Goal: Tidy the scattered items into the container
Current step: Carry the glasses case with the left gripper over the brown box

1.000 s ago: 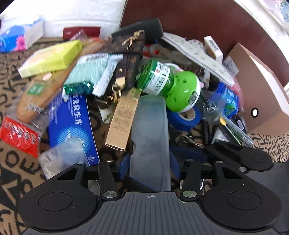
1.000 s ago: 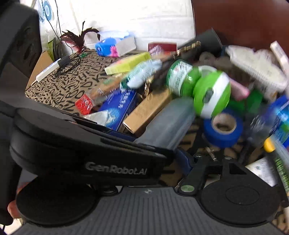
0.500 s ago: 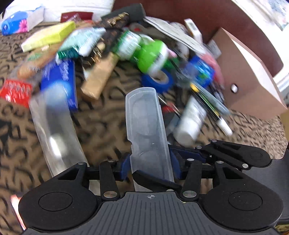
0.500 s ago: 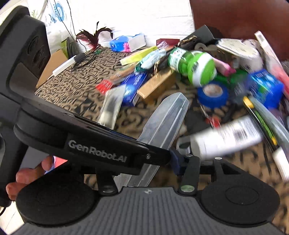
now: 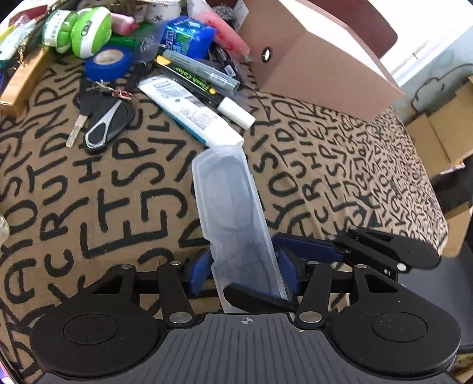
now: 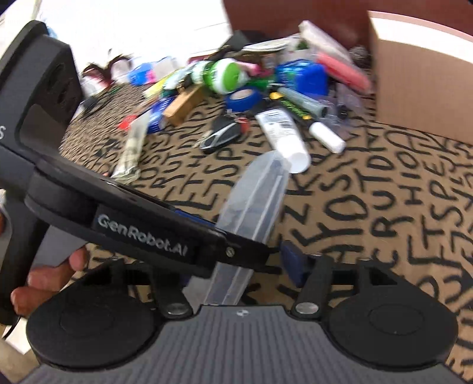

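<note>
My left gripper (image 5: 244, 273) is shut on a long clear plastic case (image 5: 233, 212), held above the lettered cloth. The case also shows in the right wrist view (image 6: 251, 203), where the left gripper's body crosses in front. My right gripper (image 6: 236, 265) sits beside the case; its left finger is hidden behind the left gripper, so its state is unclear. The brown cardboard box (image 5: 319, 56) stands at the back right, and shows in the right wrist view (image 6: 419, 82). Scattered items lie ahead: white tube (image 5: 189, 109), marker (image 5: 207, 85), car key (image 5: 103, 124), blue tape roll (image 5: 108, 62).
A green-and-white bottle (image 5: 77, 28), a blue packet (image 5: 189, 37) and a tan box (image 5: 23, 82) lie in the pile at the back left. A second clear case (image 6: 133, 147) lies left on the cloth. Cardboard boxes (image 5: 443, 141) stand beyond the table's right edge.
Both grippers have pulled back and swung right with the clear case. The pile is now farther away and the cardboard box is nearer the middle of view.
</note>
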`<state>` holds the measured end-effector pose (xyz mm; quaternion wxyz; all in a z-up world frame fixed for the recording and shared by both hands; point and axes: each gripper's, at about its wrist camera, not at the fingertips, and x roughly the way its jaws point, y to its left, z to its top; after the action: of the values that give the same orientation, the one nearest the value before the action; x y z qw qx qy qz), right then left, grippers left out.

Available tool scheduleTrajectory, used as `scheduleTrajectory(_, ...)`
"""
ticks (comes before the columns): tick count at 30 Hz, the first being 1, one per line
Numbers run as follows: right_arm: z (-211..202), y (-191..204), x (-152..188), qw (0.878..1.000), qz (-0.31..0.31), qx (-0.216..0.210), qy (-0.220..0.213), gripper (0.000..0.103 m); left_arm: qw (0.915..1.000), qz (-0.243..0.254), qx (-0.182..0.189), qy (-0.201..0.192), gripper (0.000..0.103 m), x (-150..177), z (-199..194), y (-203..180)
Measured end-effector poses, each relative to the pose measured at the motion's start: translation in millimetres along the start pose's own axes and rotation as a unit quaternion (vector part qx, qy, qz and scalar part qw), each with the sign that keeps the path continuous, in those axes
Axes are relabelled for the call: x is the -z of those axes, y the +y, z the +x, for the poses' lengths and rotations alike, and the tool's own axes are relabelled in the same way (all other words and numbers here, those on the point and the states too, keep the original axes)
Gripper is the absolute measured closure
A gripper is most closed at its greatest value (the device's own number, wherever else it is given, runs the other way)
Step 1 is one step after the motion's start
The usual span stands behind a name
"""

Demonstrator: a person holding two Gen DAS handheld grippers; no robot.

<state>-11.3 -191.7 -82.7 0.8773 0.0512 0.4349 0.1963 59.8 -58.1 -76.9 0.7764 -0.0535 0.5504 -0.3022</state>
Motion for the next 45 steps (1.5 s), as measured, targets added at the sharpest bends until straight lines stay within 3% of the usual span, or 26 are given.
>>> scheduleTrajectory(3, 5, -1, 2, 1.000, 0.008, -0.009, 0.000, 0.033, 1.0000, -0.009, -0.004, 0.001, 0.035, -3, 3, 1)
scheduleTrajectory(6, 7, -1, 3, 1.000, 0.015, -0.023, -0.004, 0.046, 1.0000, -0.005, -0.004, 0.002, 0.040, -2, -2, 3)
scheduleTrajectory(14, 9, -5, 5, 0.999, 0.028, -0.026, -0.011, 0.046, 0.9999, 0.009, -0.011, -0.004, 0.038, -6, 2, 0)
scheduleTrajectory(15, 9, -5, 5, 0.999, 0.028, -0.027, -0.012, 0.046, 0.9998, 0.012, -0.013, -0.003, 0.040, -8, 4, -1)
scheduleTrajectory(16, 8, -5, 5, 0.999, 0.028, -0.026, -0.014, 0.047, 0.9998, 0.013, -0.016, -0.003, 0.050, -9, 4, -2)
scheduleTrajectory(24, -22, -10, -8, 0.997, -0.005, 0.009, -0.075, 0.052, 0.9983, 0.040, -0.013, -0.042, 0.051, -34, -15, -31)
scheduleTrajectory(30, -62, -29, -47, 0.986, -0.039, 0.060, -0.153, 0.057, 0.9917, 0.081, 0.013, -0.099, 0.051, -90, -39, -76)
scheduleTrajectory(31, -68, -34, -56, 0.982, -0.045, 0.071, -0.167, 0.065, 0.9898, 0.090, 0.017, -0.109, 0.052, -102, -42, -85)
scheduleTrajectory(35, -85, -56, -94, 0.970, -0.061, 0.112, -0.205, 0.064, 0.9818, 0.122, 0.028, -0.142, 0.051, -152, -45, -119)
scheduleTrajectory(40, -82, -99, -141, 0.967, -0.030, 0.135, -0.213, 0.064, 0.9780, 0.136, 0.025, -0.156, 0.052, -211, -18, -145)
scheduleTrajectory(45, -59, -146, -177, 0.975, 0.012, 0.131, -0.178, 0.064, 0.9832, 0.124, 0.024, -0.132, 0.052, -260, 27, -143)
